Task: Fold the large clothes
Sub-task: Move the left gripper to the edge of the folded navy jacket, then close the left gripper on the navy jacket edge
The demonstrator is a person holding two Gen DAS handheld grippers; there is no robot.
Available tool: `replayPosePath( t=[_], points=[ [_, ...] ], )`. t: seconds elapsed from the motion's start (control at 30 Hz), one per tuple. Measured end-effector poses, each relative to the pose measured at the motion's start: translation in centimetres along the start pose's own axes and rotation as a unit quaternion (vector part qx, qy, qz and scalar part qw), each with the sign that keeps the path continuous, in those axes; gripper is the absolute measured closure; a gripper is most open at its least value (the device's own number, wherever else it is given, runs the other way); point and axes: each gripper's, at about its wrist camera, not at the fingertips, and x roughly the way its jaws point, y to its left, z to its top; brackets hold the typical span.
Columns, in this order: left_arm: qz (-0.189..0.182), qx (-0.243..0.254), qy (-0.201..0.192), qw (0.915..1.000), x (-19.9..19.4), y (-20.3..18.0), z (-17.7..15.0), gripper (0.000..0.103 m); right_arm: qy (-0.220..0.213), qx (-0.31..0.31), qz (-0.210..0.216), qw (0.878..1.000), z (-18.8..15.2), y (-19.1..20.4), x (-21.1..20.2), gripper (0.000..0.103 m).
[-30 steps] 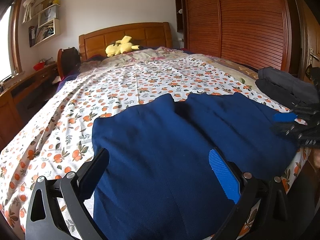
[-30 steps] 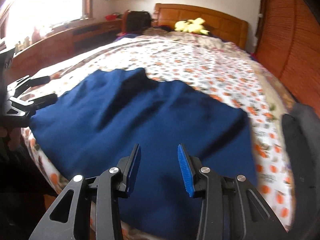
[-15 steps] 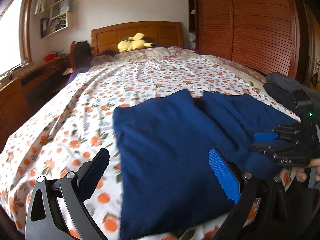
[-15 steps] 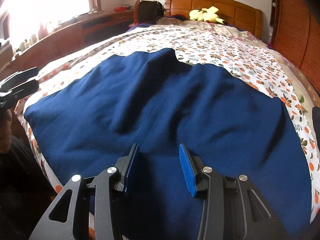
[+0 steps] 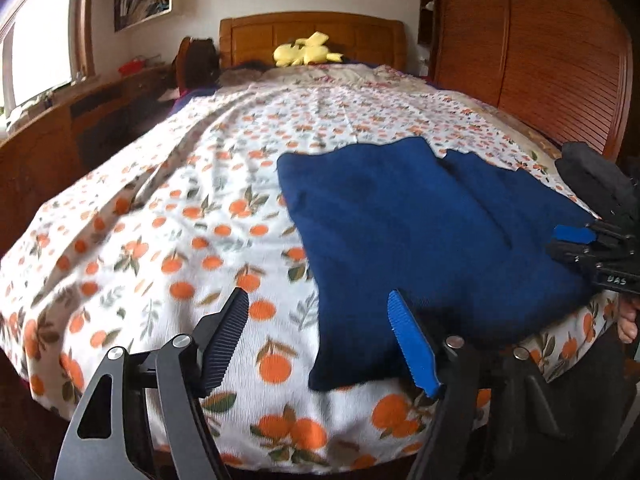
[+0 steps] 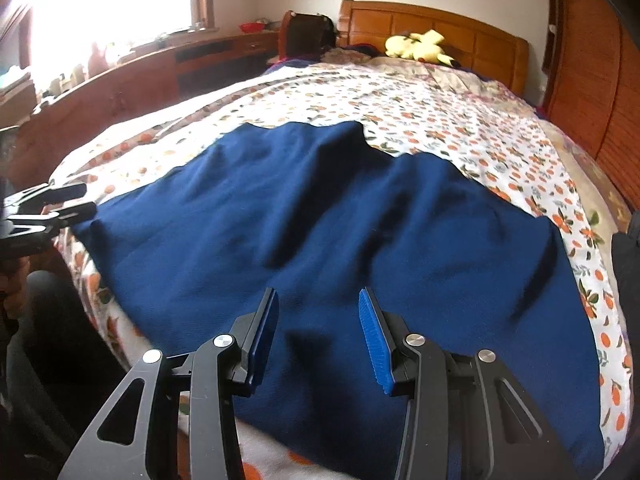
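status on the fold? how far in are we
Early. Done: navy garment lies spread on the orange-print bedspread. In hand: nothing gripped; left tongs have just been closing at its near corner, right tongs hover open above it. Left: every fold.

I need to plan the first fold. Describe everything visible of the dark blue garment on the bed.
The dark blue garment looks like soft, finely textured knit cloth. It lies spread nearly flat on the orange-print bedsheet near the foot of the bed, with shallow wrinkles and a notch splitting its far edge into two lobes. Its near edge reaches the mattress edge. Only the sheet visibly touches it: the right gripper is open above it and the left gripper, jaws just closing, holds nothing at its left corner.
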Motion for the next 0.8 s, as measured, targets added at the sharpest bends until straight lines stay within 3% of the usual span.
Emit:
replayPosePath(
  t=[0.27,0.47,0.63,0.8],
  points=[
    [0.004,-0.013,0.025,0.9996,0.6,0.5,-2.4,0.029,0.013,-0.009,0.024,1.000,-0.5,2.1,0.5,0.060],
    [-0.006,-0.026,0.035,0.9990,1.0,0.6,-3.3,0.033,0.024,-0.008,0.017,1.000,-1.6,2.5,1.8,0.058],
    [-0.033,-0.041,0.038,0.9979,0.8,0.3,-3.6,0.054,0.018,-0.003,0.022,1.000,-1.9,2.3,1.8,0.058],
    [-0.032,-0.041,0.041,0.9978,0.9,-0.2,-3.4,0.058,0.014,0.000,0.027,1.000,-2.0,2.1,1.9,0.058]
  ],
)
